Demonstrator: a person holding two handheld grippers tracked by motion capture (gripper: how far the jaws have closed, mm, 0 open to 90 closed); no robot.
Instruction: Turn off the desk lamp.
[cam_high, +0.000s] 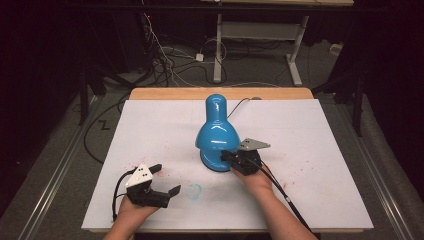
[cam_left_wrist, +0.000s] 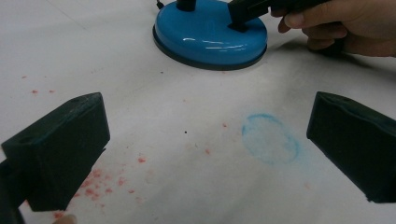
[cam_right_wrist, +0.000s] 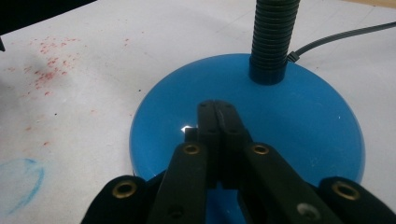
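Observation:
A blue desk lamp (cam_high: 216, 131) stands mid-table, its shade bent down over its round blue base (cam_right_wrist: 299, 126). A black ribbed neck (cam_right_wrist: 274, 37) rises from the back of the base. My right gripper (cam_right_wrist: 217, 109) is shut with nothing between its jaws, and its tips rest on top of the base beside a small black switch (cam_right_wrist: 189, 134). The left gripper view shows that same right gripper (cam_left_wrist: 243, 16) touching the base (cam_left_wrist: 210, 39). My left gripper (cam_high: 166, 180) sits open near the front left of the table, its jaws (cam_left_wrist: 210, 126) wide apart over bare paper.
White paper (cam_high: 310, 130) covers the table, with red specks (cam_high: 135, 167) and a faint blue ring mark (cam_left_wrist: 271, 138) in front of the lamp. The lamp's black cord (cam_right_wrist: 341, 35) runs off behind. Beyond the table are cables on the floor and a desk frame (cam_high: 260, 30).

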